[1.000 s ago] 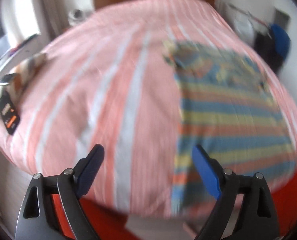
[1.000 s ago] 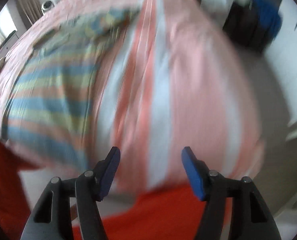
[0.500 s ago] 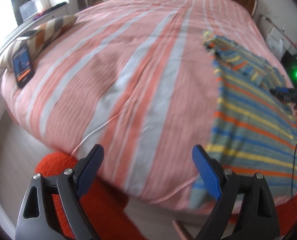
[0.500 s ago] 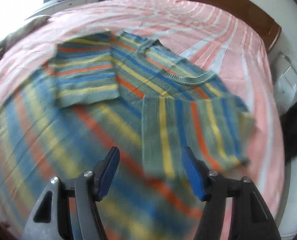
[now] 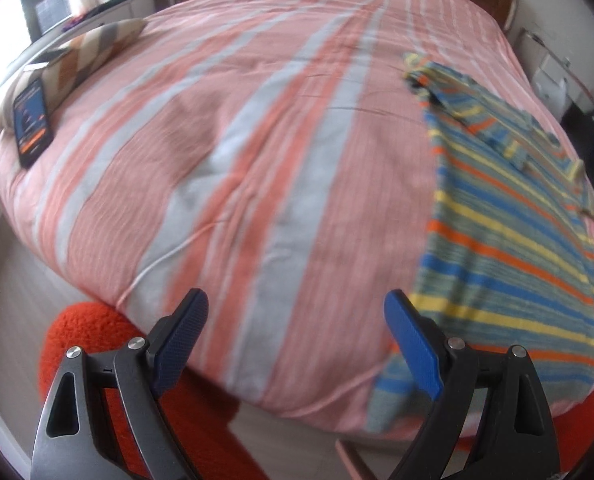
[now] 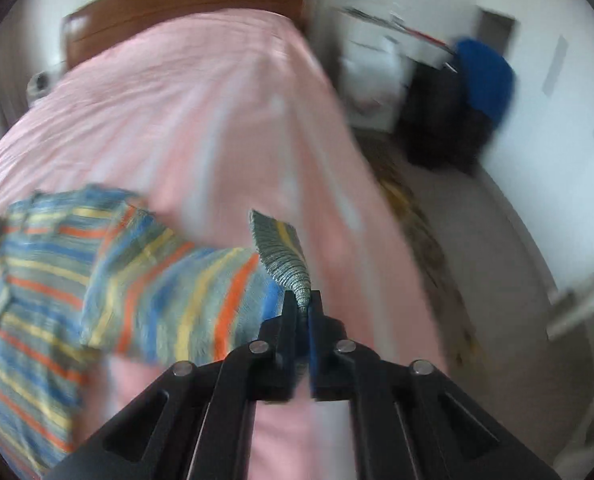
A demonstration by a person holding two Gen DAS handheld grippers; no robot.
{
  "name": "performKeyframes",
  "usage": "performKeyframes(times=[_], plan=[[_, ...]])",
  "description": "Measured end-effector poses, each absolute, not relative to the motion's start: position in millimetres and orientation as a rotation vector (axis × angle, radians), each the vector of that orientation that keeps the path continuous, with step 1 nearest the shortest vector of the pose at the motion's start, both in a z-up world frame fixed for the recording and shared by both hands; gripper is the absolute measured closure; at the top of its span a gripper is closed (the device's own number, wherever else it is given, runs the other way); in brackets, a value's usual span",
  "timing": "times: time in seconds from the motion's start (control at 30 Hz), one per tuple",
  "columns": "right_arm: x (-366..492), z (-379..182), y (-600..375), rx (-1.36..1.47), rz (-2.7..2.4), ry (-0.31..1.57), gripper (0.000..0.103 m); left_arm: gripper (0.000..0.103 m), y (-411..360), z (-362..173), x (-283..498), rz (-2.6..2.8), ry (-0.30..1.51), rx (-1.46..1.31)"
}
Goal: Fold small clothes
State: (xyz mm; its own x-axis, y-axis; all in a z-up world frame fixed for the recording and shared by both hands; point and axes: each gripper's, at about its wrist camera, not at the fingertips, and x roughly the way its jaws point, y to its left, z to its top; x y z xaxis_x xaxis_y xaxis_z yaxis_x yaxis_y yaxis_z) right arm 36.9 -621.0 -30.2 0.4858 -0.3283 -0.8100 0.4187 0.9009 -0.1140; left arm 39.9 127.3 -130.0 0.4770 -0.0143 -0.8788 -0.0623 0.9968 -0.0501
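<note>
The striped sweater (image 5: 509, 248) is spread on the right side of the bed (image 5: 257, 140), on top of a pink and grey striped bed cover. Its stripes are blue, yellow, orange and grey-green. Its bottom edge hangs a little over the near edge of the bed.

In the right wrist view, one sleeve of the striped sweater (image 6: 169, 292) is held up off the bed cover. The ribbed cuff is pinched by the right claw (image 6: 303, 312), and the two fingers are pressed tight together on the cloth. The end of the cuff sticks up above the fingertips. The rest of the sweater is seen lying flat to the left.

The left claw (image 5: 295, 334) is held in the air at the foot of the bed. Its blue fingers are spread wide apart, and nothing is held between them. The right finger is seen just beside the sweater's bottom corner.

A phone (image 5: 33, 122) with a lit screen is laid on the far left corner of the bed, against a zigzag pillow (image 5: 81, 56). A brown wooden headboard (image 6: 177, 8) is seen at the far end. Something fuzzy and red (image 5: 85, 332) is seen below the bed's edge.
</note>
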Motion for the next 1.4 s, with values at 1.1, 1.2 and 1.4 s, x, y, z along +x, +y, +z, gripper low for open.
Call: performKeyframes(times=[1.1, 1.2, 1.4], plan=[[-31.0, -83.3, -586.3, 0.281, -0.368, 0.965, 0.062, 0.006, -47.5, -65.1, 147.3, -0.369, 0.837, 0.463], [-57.2, -69.4, -552.5, 0.312, -0.287, 0.897, 0.059, 0.006, -101.2, -98.1, 167.5, -0.487, 0.826, 0.641], [-98.7, -75.8, -492.7, 0.331, -0.202, 0.839, 0.059, 0.074, -122.1, -152.4, 217.3, -0.527, 0.97, 0.601]])
